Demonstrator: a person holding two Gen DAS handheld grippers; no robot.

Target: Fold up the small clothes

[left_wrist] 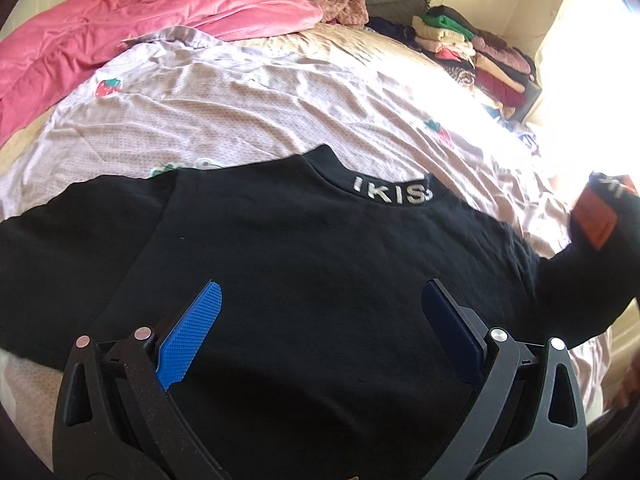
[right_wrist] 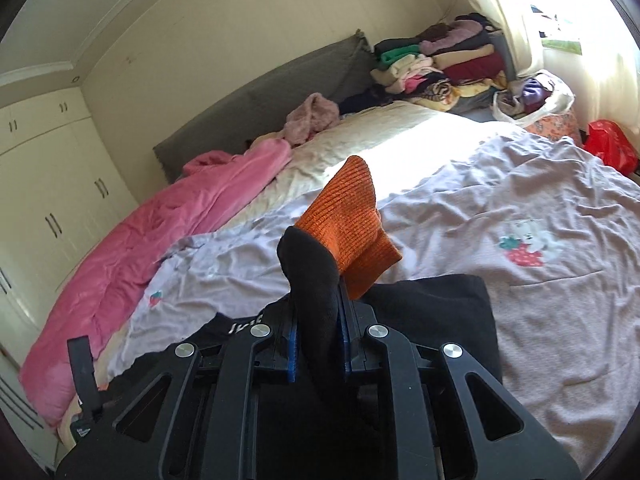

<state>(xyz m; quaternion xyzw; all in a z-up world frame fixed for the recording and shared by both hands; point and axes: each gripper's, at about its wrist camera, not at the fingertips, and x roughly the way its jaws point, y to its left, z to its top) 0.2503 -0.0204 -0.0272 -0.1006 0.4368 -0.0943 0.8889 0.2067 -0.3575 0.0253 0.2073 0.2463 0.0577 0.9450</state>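
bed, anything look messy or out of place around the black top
Mostly the bedding: the pink blanket lies bunched along the far side and the sheet is wrinkled. The black top lies spread flat, except its orange-cuffed sleeve, which the right tongs hold lifted off the bed. Left tongs are open above the top.

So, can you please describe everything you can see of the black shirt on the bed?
The black shirt looks like soft knit cotton. It lies spread flat on the pale bed sheet, collar away from the camera, with pale letters on the collar band. Its sleeves end in orange ribbed cuffs. The right gripper is shut on one sleeve near the cuff and holds it lifted above the sheet. The left gripper is open over the body of the shirt, with nothing between its fingers.
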